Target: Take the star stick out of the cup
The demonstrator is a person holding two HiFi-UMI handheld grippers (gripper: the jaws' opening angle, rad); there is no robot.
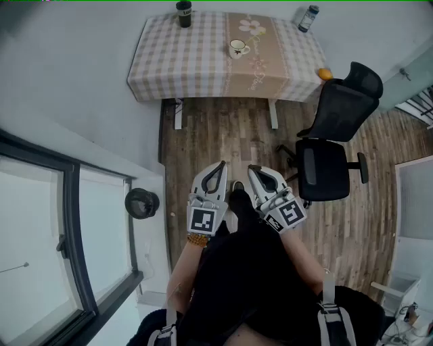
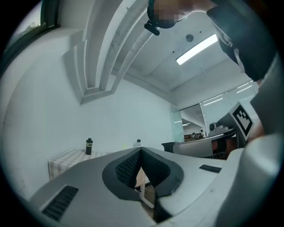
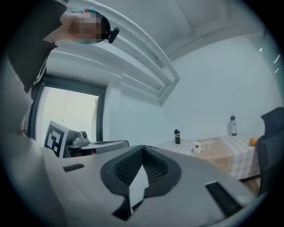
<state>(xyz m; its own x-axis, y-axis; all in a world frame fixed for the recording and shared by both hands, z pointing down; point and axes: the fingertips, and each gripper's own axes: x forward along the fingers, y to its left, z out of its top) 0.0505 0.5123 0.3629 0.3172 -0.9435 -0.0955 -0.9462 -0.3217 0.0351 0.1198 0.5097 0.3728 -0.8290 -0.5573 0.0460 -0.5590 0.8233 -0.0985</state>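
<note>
A white cup (image 1: 237, 48) stands on the checked tablecloth of the table (image 1: 176, 64) across the room. It also shows small in the right gripper view as the cup (image 3: 197, 146), with a dark red mark on its side. The star stick is too small to make out. My left gripper (image 1: 221, 165) and right gripper (image 1: 252, 169) are held side by side close to my body, far from the table. Both are shut with nothing between the jaws. The left gripper (image 2: 141, 151) and the right gripper (image 3: 143, 149) show their pads meeting at the tips.
A black office chair (image 1: 335, 138) stands right of the table, with an orange (image 1: 325, 73) on the table corner near it. A dark bottle (image 1: 183, 13) and a second bottle (image 1: 308, 18) stand at the table's back. A round black object (image 1: 142, 203) and a window lie to my left.
</note>
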